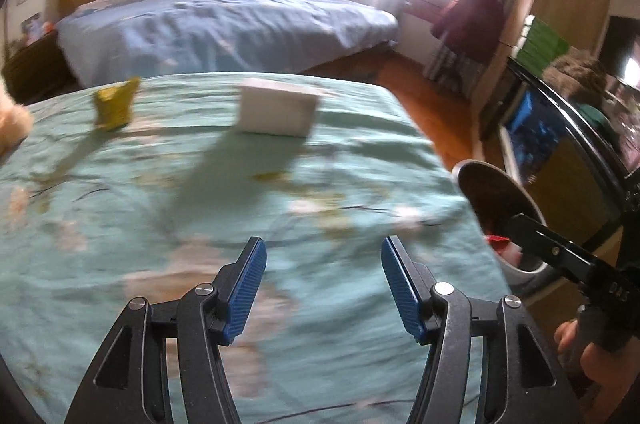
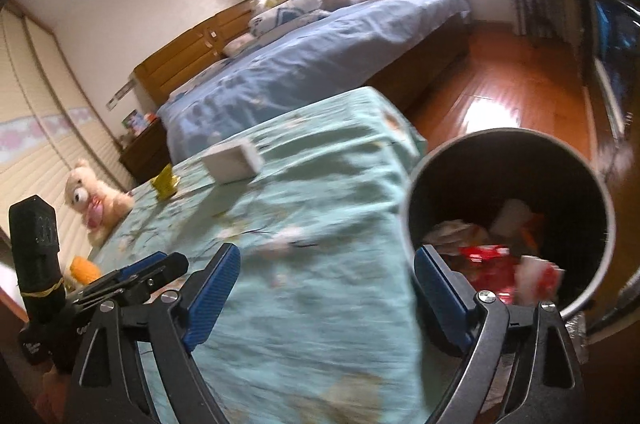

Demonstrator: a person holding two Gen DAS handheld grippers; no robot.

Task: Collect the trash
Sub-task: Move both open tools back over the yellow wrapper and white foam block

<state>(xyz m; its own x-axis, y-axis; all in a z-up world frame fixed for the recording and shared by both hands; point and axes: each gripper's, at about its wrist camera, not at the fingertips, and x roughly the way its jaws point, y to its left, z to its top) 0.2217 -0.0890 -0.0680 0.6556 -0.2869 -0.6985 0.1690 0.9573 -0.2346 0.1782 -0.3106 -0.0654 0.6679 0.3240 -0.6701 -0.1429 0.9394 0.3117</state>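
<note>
two pieces of trash sit on the green-covered bed [image 1: 120, 224]: a crumpled yellow wrapper [image 1: 115, 104], light and crushable, and a stiff white box [image 1: 276, 112]. my left claw [image 1: 322, 288] and right claw [image 2: 326, 288] both gape empty; i'd pinch the wrapper's top, then drop it in the bin [image 2: 416, 192].

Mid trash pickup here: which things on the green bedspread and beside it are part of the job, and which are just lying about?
Job:
- yellow wrapper
- white box, probably trash
- trash bin, already holding wrappers

Lying about:
- teddy bear
- orange plush toy
- blue bed behind
</note>
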